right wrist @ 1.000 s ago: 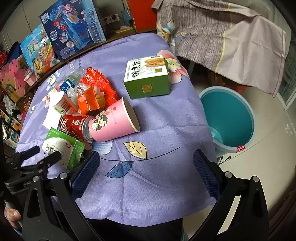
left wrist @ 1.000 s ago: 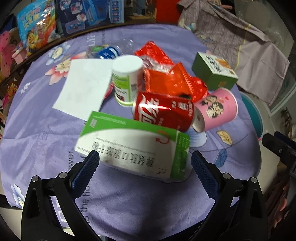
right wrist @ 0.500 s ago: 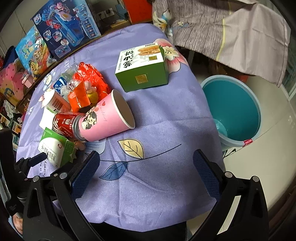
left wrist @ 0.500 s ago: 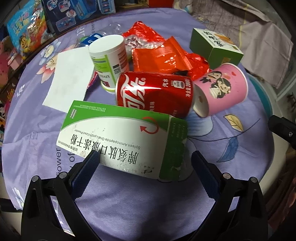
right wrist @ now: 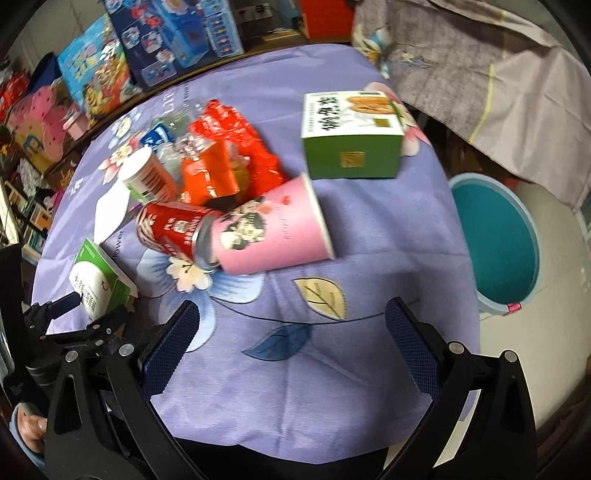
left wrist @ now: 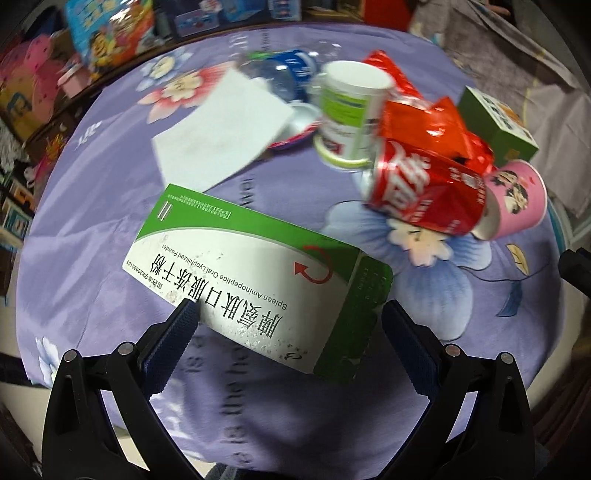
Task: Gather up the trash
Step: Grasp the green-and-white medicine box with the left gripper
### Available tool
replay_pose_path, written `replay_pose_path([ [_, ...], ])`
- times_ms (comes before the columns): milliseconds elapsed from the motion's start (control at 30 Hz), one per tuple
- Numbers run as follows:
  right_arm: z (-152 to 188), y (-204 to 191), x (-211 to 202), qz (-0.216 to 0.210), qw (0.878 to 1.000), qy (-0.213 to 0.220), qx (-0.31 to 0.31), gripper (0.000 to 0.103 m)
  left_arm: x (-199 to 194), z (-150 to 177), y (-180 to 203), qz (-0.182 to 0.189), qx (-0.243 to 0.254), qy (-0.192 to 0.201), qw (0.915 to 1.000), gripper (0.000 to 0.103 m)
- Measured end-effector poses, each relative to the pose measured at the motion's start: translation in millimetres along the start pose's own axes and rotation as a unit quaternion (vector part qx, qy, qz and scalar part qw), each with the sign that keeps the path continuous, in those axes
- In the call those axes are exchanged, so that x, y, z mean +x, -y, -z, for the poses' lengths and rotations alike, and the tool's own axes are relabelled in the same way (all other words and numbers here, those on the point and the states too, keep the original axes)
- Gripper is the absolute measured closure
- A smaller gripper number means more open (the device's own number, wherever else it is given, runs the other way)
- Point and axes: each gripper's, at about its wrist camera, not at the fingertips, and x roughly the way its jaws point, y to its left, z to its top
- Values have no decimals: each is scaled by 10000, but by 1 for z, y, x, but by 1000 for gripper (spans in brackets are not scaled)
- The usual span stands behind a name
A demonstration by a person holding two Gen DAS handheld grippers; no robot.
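Note:
A green and white medicine box (left wrist: pixel 258 273) lies flat on the purple tablecloth (left wrist: pixel 92 229). Its near end sits between the spread fingers of my left gripper (left wrist: pixel 288 317), which is open and not clamped on it. Behind it lie a red cola can (left wrist: pixel 424 195), a pink paper cup (left wrist: pixel 517 206), a white and green canister (left wrist: pixel 351 110), red wrappers (left wrist: pixel 424 122) and a white paper sheet (left wrist: pixel 221 129). My right gripper (right wrist: pixel 291 325) hangs open over bare cloth, short of the pink cup (right wrist: pixel 273 232) and the can (right wrist: pixel 170 229). The left gripper (right wrist: pixel 74 314) shows beside the medicine box (right wrist: pixel 96 284).
A teal bin (right wrist: pixel 495 240) stands on the floor right of the table. A green snack box (right wrist: pixel 351 136) sits at the table's far right. Toy boxes (right wrist: pixel 177 33) line the back. A grey cloth (right wrist: pixel 498 74) drapes at the right. A hand (right wrist: pixel 29 432) shows bottom left.
My left gripper has moved in over the medicine box, whose near end now lies between its fingers. My right gripper has come closer to the pink cup. Both stay open.

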Motion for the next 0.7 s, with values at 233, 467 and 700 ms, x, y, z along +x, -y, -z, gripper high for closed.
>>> replay_pose_path([
  [233,-7,-13,6,-80,9998,-79,-134,6,-4,6,-48,546,-1114,-287,9919,4],
  [467,-30,-27,-1,-218,9980,82,-589,6,-4,-8,-68,736,-2177,-372,9725,4],
  [700,-52,-19,8,-325,9969,55,-711,6,15,-25,-61,162,-2680,-534,9618,4],
])
